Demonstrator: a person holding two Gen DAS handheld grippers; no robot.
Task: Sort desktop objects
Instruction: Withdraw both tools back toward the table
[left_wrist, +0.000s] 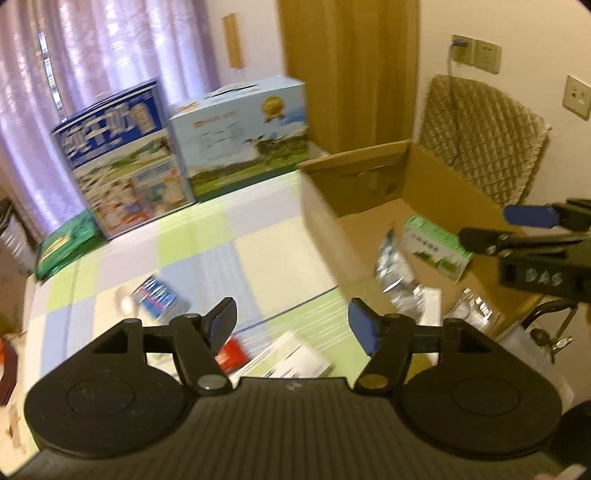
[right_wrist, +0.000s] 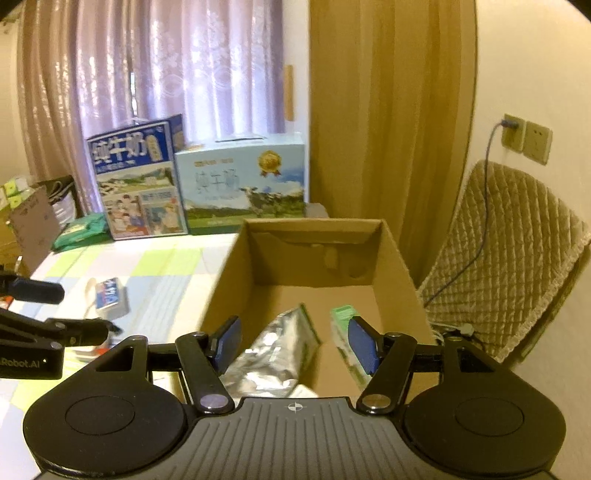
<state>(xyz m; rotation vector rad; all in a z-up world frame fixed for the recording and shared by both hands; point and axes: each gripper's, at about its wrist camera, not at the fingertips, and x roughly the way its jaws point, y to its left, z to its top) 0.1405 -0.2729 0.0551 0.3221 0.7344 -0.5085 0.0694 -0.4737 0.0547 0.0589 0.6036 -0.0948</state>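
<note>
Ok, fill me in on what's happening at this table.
A person is sorting desk items into a cardboard box with two handheld grippers. Both the left gripper and right gripper are open and empty. A silver pouch and green-white carton lie in the box; a blue packet remains on the table.

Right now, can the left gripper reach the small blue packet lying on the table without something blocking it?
Probably yes. The left gripper is open and empty, and the blue packet lies flat on the checked tablecloth just ahead to its left, with bare cloth between them.
</note>
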